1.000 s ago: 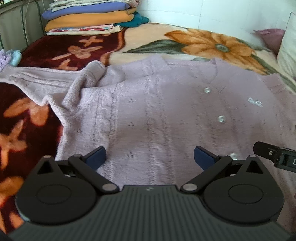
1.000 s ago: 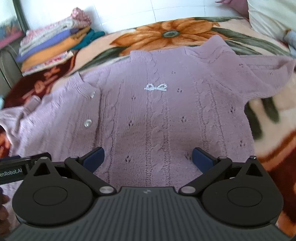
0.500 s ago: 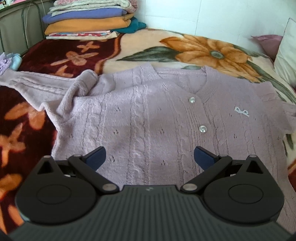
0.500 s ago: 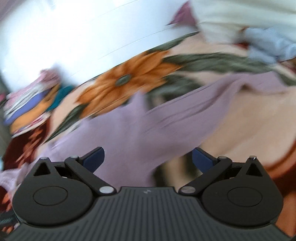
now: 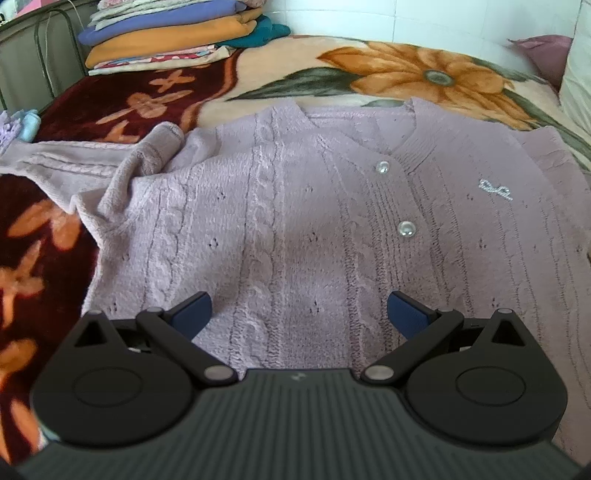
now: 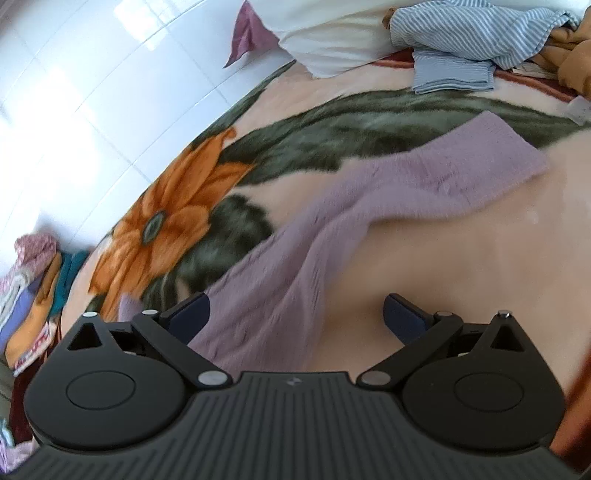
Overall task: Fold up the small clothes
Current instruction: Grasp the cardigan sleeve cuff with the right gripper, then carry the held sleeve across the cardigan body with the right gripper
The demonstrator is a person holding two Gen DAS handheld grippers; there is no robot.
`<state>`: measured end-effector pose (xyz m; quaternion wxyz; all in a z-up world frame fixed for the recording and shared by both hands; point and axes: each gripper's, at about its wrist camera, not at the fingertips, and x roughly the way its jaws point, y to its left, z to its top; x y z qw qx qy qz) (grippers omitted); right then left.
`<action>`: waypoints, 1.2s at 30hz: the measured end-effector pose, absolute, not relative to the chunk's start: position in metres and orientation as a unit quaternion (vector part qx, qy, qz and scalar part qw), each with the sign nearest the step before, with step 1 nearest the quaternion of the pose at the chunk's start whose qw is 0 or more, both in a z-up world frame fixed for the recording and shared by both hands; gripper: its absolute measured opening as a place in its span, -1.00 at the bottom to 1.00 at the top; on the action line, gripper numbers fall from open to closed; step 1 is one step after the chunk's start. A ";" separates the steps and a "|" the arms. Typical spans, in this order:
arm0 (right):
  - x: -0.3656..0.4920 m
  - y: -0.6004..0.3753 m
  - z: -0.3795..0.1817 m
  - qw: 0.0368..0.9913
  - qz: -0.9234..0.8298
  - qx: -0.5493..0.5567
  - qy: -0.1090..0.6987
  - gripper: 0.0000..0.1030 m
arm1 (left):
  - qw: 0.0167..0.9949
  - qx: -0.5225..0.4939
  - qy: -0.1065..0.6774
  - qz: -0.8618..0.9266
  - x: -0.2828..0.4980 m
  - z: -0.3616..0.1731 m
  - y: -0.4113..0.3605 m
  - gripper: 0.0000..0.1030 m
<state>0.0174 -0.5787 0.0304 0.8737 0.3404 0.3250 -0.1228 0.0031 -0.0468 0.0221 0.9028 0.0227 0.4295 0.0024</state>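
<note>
A lilac knitted cardigan point(image 5: 314, 221) is laid face up on the flower-patterned blanket point(image 5: 369, 85) of a bed, its buttons point(image 5: 405, 229) fastened and its body spread flat, which is judged to be the starting layout for folding. One sleeve point(image 5: 85, 166) is seen bunched and turned over itself at the garment's left edge in the left wrist view, so that side is not yet smoothed. The left gripper point(image 5: 298, 308) is held low over the lower front of the cardigan with its fingers spread wide and nothing between them; it seems to be kept there in readiness rather than for a grasp. The right gripper point(image 6: 294, 312) is turned toward the other sleeve point(image 6: 424, 177), which lies stretched out over the blanket point(image 6: 443, 258) with its cuff far from the body; its fingers are likewise wide apart and empty, though the sleeve's inner part passes just beside the left finger. The right wrist view is blurred, so contact cannot be told. The outstretched sleeve is judged to be the next part to be brought in over the body. A stack of folded clothes point(image 5: 173, 33) is kept at the far corner of the bed, and unfolded garments point(image 6: 472, 33) are left by a pillow point(image 6: 332, 40).
</note>
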 end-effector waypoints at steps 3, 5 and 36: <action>0.030 -0.591 0.031 0.874 -0.136 0.351 0.308 0.97 | 0.901 0.030 0.432 0.008 0.004 0.017 -0.050 1.00; 0.036 -0.597 0.030 0.873 -0.143 0.358 0.299 0.87 | 0.901 0.037 0.432 0.011 0.005 0.015 -0.052 1.00; -0.092 -0.613 0.074 0.889 -0.207 0.363 0.187 -0.88 | 0.901 0.034 0.433 0.014 -0.009 0.019 -0.046 1.00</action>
